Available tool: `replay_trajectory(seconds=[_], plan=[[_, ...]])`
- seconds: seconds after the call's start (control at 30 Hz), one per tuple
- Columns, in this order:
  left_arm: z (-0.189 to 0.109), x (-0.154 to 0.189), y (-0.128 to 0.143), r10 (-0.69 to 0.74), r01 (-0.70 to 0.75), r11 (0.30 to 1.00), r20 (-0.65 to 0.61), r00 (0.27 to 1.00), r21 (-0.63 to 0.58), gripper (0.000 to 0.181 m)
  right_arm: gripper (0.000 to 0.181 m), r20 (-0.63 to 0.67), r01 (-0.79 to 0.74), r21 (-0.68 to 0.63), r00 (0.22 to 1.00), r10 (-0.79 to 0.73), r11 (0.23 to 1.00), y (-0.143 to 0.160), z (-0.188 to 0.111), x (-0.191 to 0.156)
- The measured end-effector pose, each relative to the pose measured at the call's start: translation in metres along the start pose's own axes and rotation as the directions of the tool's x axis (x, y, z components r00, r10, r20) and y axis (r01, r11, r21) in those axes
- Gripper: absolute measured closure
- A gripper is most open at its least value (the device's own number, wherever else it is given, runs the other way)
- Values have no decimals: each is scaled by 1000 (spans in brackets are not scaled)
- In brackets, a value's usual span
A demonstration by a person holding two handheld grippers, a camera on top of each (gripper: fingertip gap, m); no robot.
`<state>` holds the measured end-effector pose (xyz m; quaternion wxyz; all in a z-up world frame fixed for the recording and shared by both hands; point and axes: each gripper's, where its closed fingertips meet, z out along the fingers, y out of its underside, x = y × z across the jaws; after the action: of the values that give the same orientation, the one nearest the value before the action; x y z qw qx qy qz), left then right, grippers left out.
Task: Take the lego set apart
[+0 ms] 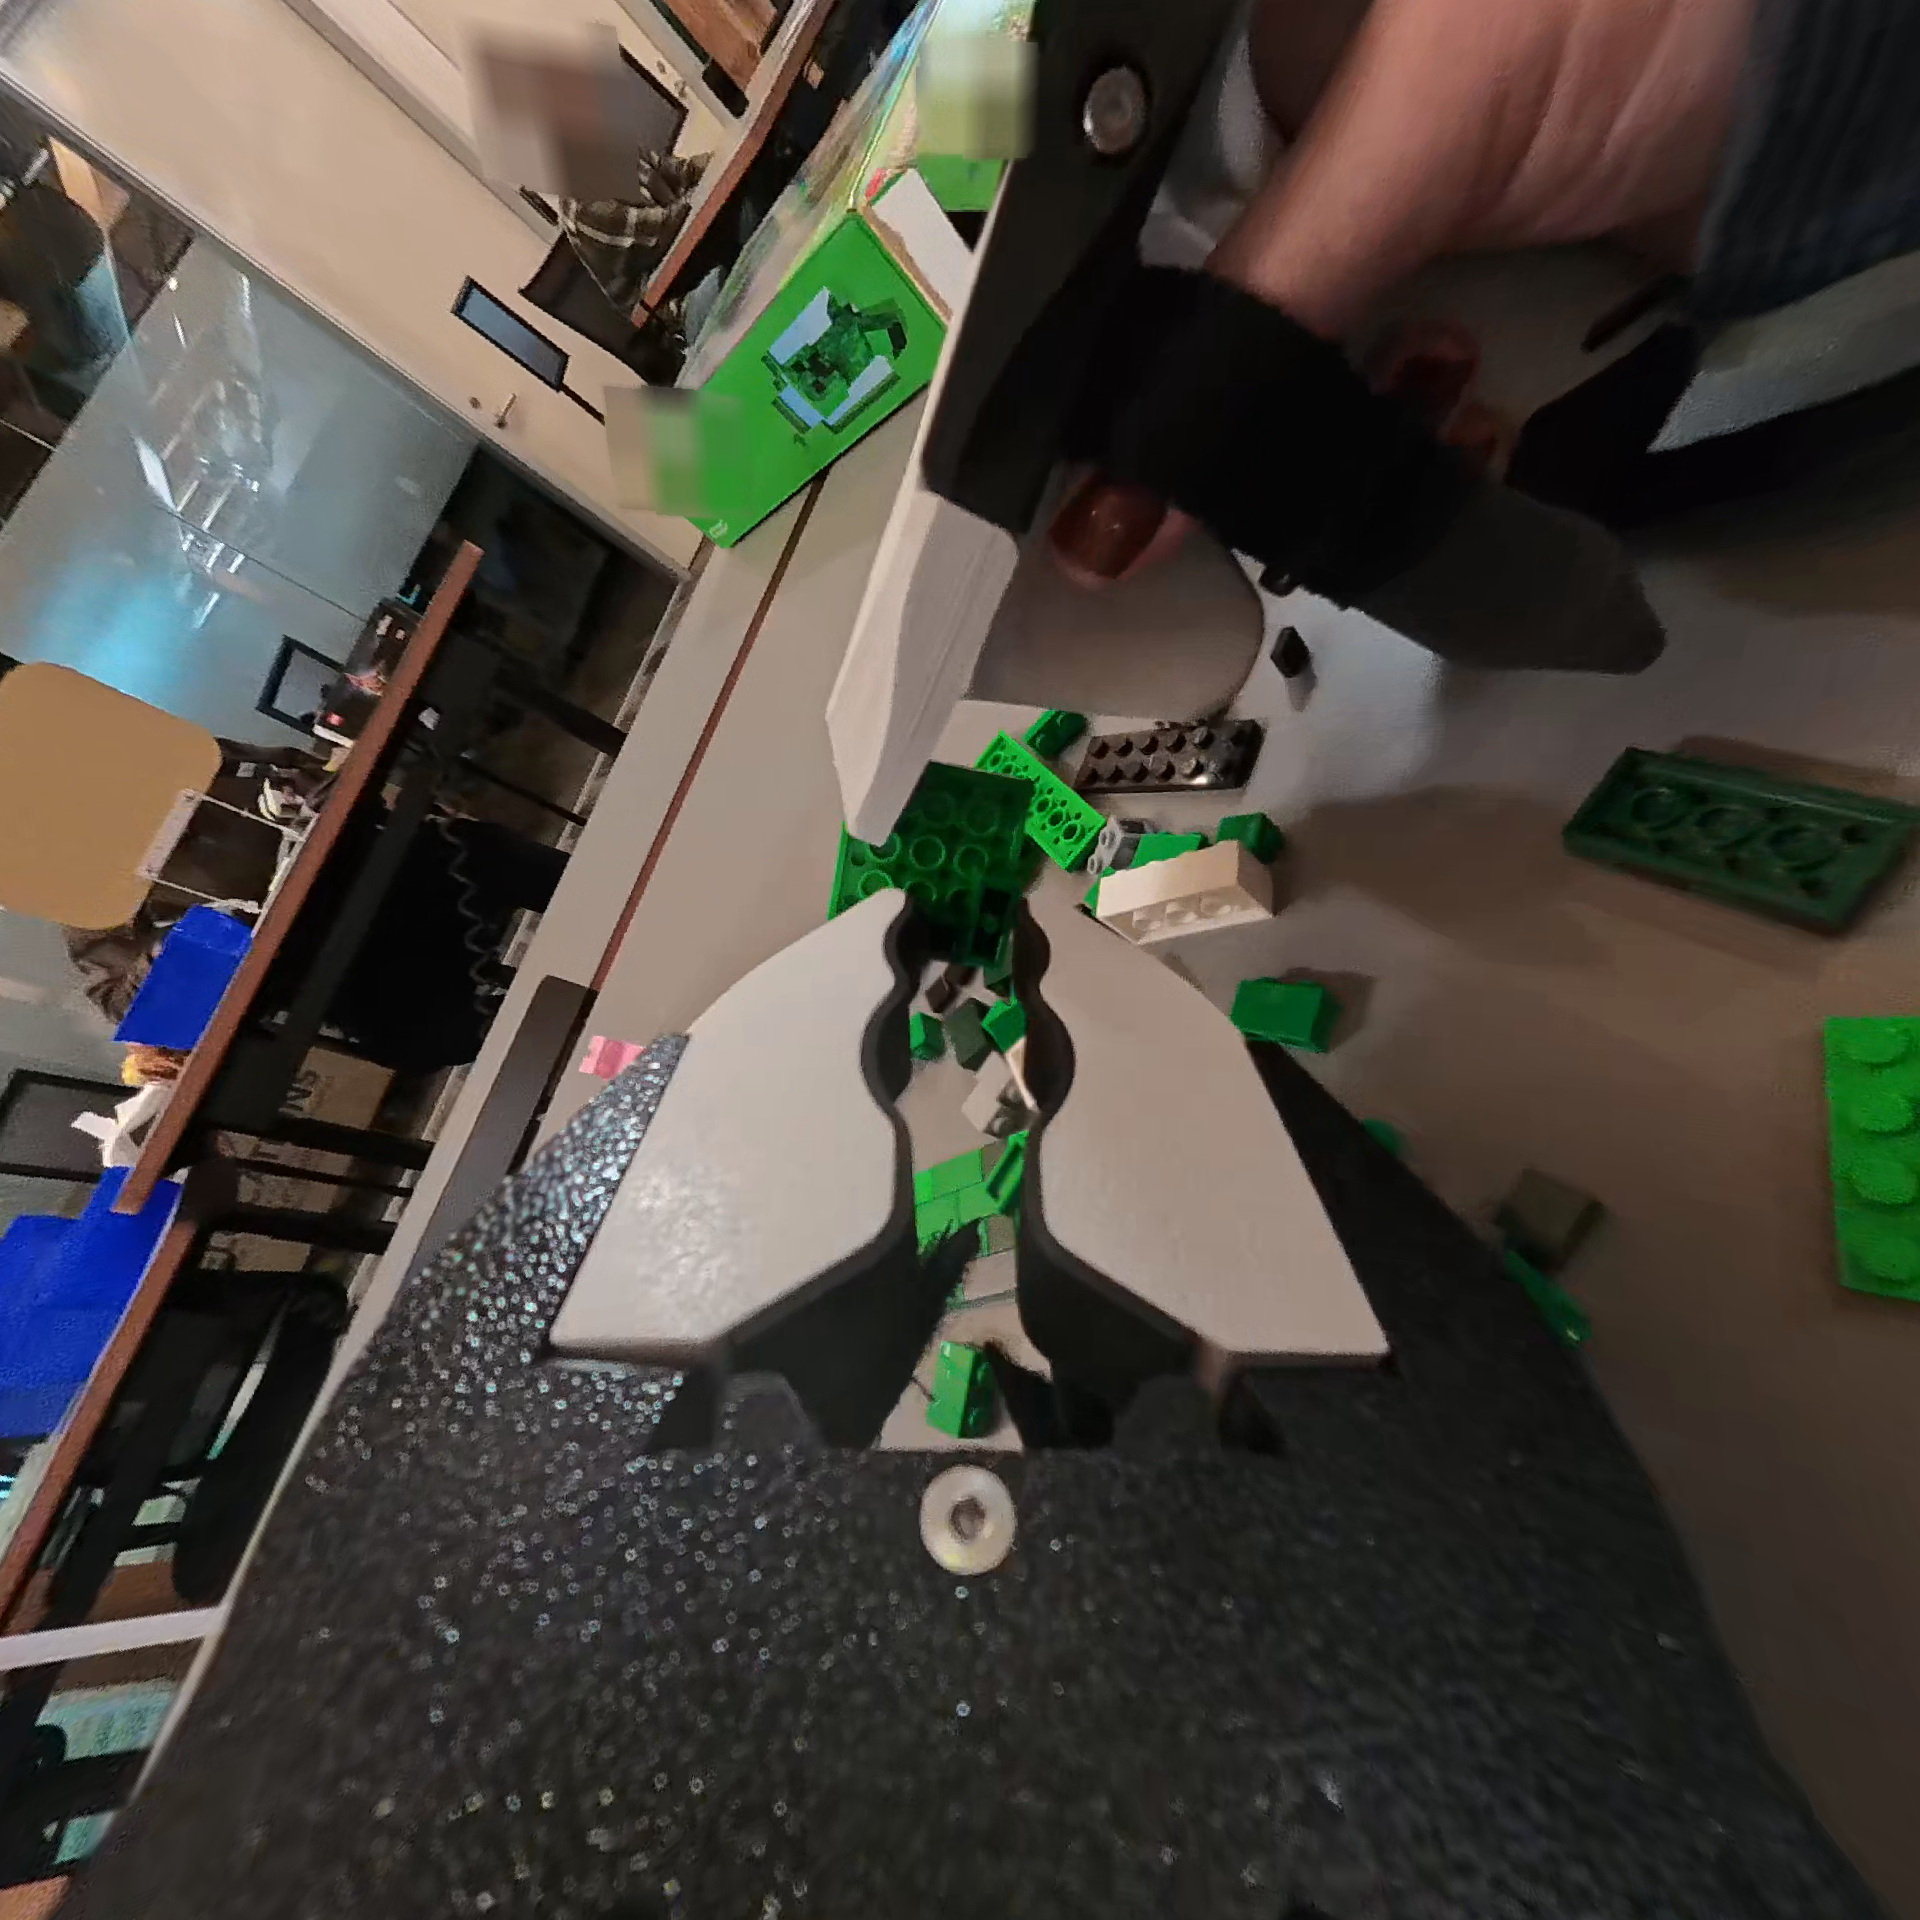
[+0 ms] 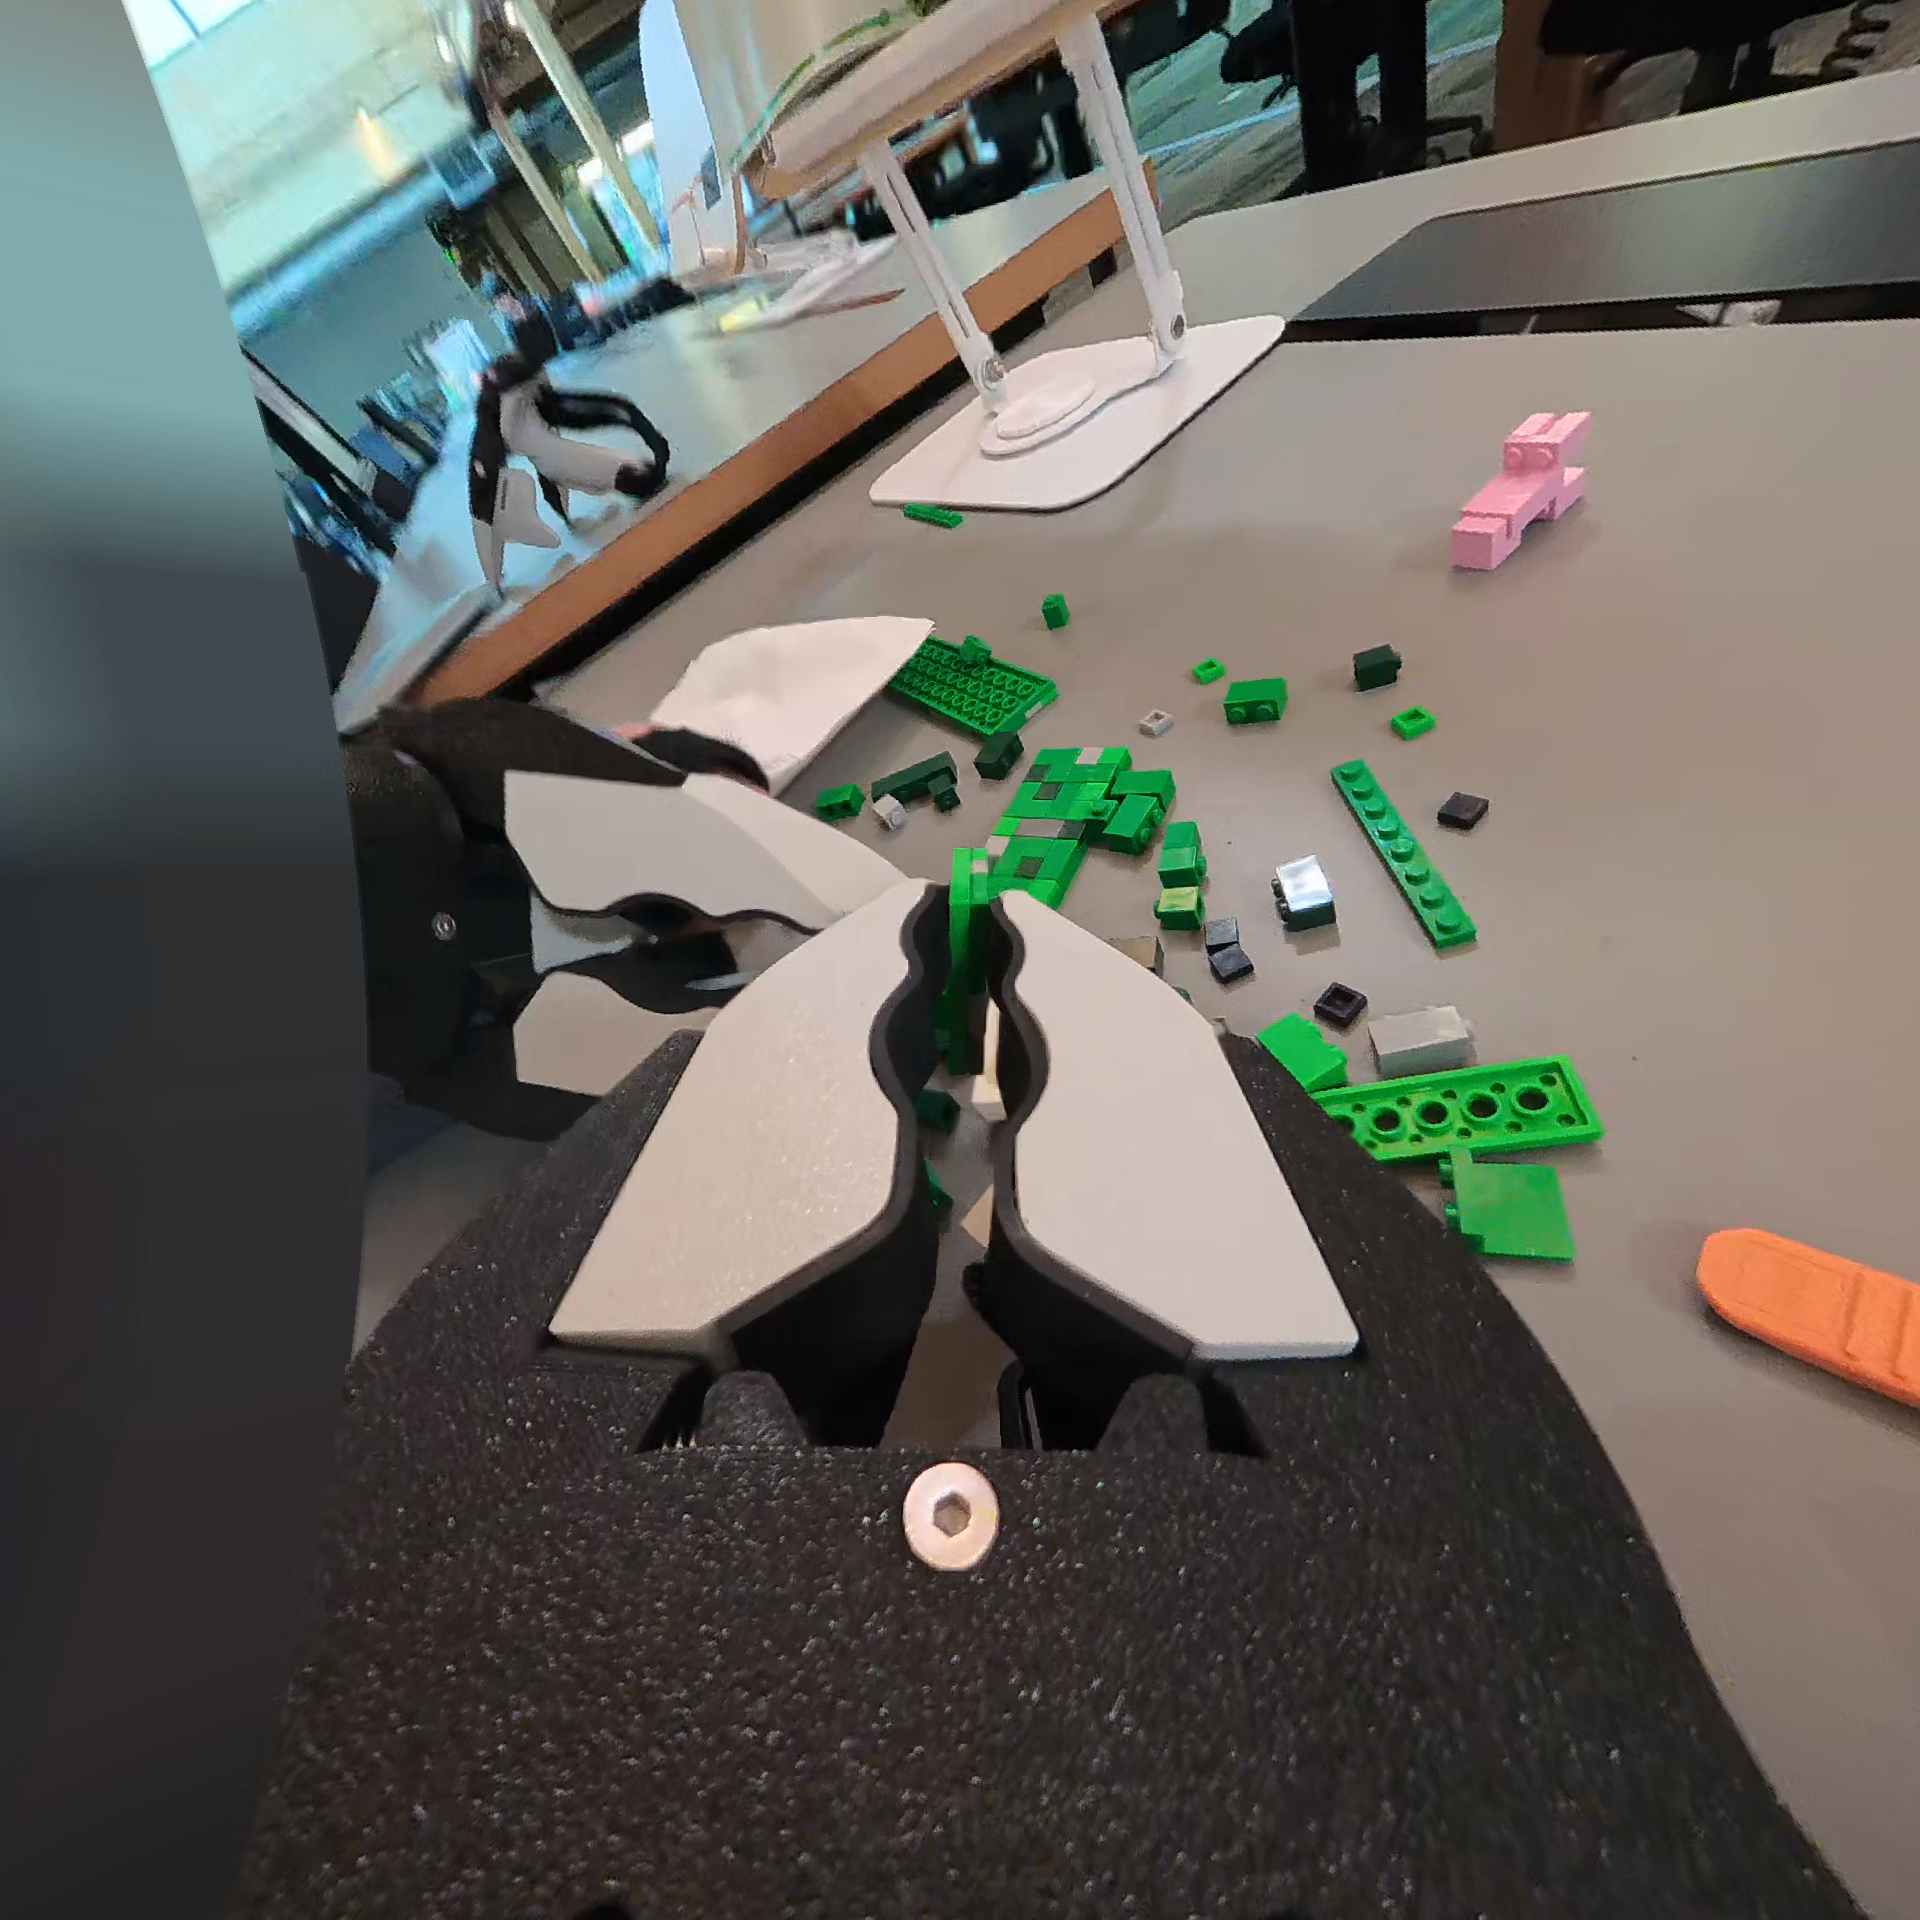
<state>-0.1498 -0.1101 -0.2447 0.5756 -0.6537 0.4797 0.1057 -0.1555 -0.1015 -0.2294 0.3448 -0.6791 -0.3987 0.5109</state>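
A stack of green lego plates is held edge-on above the grey table, with both grippers shut on it. My right gripper clamps it between its tips. My left gripper comes in from the left and meets the same stack. In the left wrist view, my left gripper pinches the stack's lower edge. A white finger of the right gripper comes down onto it from above, held by a hand.
Loose green, black and grey bricks lie scattered, with a partly built green block. Also on the table are a long green plate, a pink figure, an orange separator tool, a white stand and a green box. My left and right fingertips are right by each other.
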Motion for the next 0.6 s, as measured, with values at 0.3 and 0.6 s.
replay_trajectory(seconds=[0.3,0.6], plan=[[-3,-12,-12,196,-193,981,168,966,-38,167,176,144,-404,158,912,383,901,-9,-6,11],[4,-4,9,-74,76,994,18,997,-84,174,175,57,-195,148,980,188,970,-15,-13,12]])
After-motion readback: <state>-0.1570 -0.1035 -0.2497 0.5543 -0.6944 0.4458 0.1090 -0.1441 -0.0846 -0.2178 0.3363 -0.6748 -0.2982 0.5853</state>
